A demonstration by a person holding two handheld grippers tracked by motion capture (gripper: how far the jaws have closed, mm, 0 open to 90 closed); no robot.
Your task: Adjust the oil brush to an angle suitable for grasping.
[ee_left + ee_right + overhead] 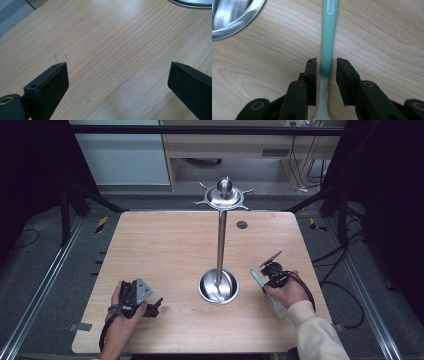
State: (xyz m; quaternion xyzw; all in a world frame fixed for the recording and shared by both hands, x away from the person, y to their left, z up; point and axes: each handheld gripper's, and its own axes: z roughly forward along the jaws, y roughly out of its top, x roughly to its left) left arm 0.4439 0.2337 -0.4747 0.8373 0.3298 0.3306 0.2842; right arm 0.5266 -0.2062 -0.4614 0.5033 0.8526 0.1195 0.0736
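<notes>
A toothbrush with a teal handle and a white lower part lies on the wooden table. In the high view the toothbrush sits just right of the metal bowl. My right gripper straddles the handle; a thin gap shows on each side, so the pads do not press it. From above, the right gripper is held in a hand at the table's right. My left gripper stands wide open over bare wood, and in the high view the left gripper rests at the front left.
A steel stand rises from a round bowl base at the table's middle front; its pole carries a hooked disc at the top. The bowl's rim lies close to the right gripper's left. A dark round hole marks the far side.
</notes>
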